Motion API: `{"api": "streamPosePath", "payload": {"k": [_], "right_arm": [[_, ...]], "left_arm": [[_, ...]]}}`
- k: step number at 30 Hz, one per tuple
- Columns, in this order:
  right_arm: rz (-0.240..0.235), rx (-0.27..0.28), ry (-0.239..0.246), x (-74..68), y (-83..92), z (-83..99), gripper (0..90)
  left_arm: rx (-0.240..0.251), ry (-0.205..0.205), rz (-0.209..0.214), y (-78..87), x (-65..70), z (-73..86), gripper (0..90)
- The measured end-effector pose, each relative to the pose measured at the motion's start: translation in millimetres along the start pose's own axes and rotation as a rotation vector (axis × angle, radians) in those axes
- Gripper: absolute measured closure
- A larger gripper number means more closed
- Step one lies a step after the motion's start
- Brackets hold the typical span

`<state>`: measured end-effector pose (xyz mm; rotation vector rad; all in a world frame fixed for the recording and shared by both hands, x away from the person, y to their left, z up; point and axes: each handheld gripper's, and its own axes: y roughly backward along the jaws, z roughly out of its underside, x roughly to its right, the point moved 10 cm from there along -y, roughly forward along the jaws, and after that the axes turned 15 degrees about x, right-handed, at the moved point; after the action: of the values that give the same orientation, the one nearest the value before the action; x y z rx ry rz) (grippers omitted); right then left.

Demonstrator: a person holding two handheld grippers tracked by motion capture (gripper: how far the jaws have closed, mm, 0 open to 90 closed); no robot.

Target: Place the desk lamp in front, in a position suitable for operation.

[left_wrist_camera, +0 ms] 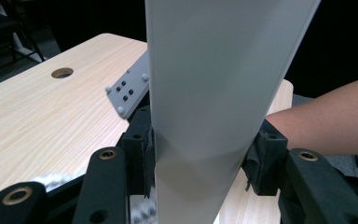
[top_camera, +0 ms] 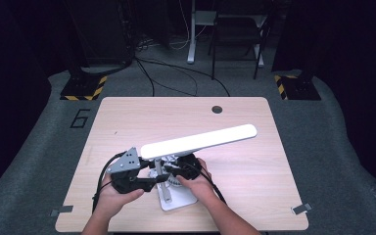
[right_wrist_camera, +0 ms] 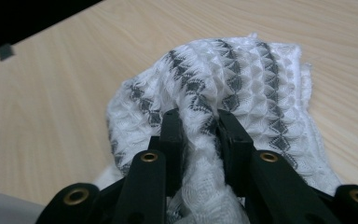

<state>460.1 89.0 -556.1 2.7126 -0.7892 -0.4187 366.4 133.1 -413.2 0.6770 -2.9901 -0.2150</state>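
Left tongs (left_wrist_camera: 198, 158) clamp a pale flat bar (left_wrist_camera: 219, 93) above the wooden table (left_wrist_camera: 42, 116).

high view looks down; gripper views sit close above the table (top_camera: 127, 117).

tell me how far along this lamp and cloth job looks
Done: both grasps are made. The left gripper is shut on the white lamp bar; the right gripper is shut on the patterned cloth lying on the table. Left, probably: bringing the cloth up to wipe the bar; no contact between them shows yet.
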Motion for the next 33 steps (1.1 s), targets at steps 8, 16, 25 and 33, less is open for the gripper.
{"api": "streamPosePath", "payload": {"k": [8, 16, 25, 33], "right_arm": [[-0.052, -0.054, 0.112, -17.1, -18.2, 8.9, 73.8], [0.02, -0.067, 0.104, 0.5, -17.1, 5.3, 74.1], [0.115, -0.096, 0.053, 35.6, -8.3, 6.2, 74.5], [0.086, -0.1, 0.064, 28.5, -21.3, 1.7, 74.6]], "left_arm": [[0.0, 0.0, -0.005, 0.4, 0.3, 0.1, 52.2], [0.001, -0.004, -0.005, 0.3, 0.3, 0.1, 52.3], [0.0, -0.006, -0.005, -0.2, 0.6, 0.0, 52.3], [0.004, -0.008, -0.007, -0.4, 0.4, 0.0, 52.4]]}}
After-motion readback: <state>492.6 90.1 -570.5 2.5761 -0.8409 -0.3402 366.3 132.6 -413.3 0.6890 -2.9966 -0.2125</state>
